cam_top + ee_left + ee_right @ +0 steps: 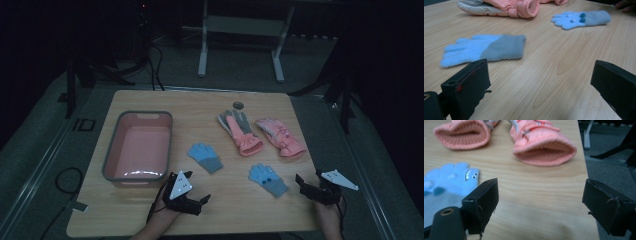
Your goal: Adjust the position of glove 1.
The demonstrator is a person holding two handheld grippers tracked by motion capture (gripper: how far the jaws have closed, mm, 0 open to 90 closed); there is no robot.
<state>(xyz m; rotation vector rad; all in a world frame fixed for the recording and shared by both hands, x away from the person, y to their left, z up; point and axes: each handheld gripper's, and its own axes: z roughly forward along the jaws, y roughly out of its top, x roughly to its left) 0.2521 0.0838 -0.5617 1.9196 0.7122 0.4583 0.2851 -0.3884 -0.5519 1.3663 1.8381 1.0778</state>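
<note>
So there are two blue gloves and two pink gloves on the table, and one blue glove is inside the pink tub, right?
Not quite. The tub has nothing in it. Both blue gloves lie on the table: one beside the tub, the other further right. The two pink gloves are on the table too. The high view shows it.

Pink basin [111, 150], grey rim; two blue-grey knit gloves [205, 157]; two pink ski gloves [280, 137]; light wood table [200, 105].
</note>
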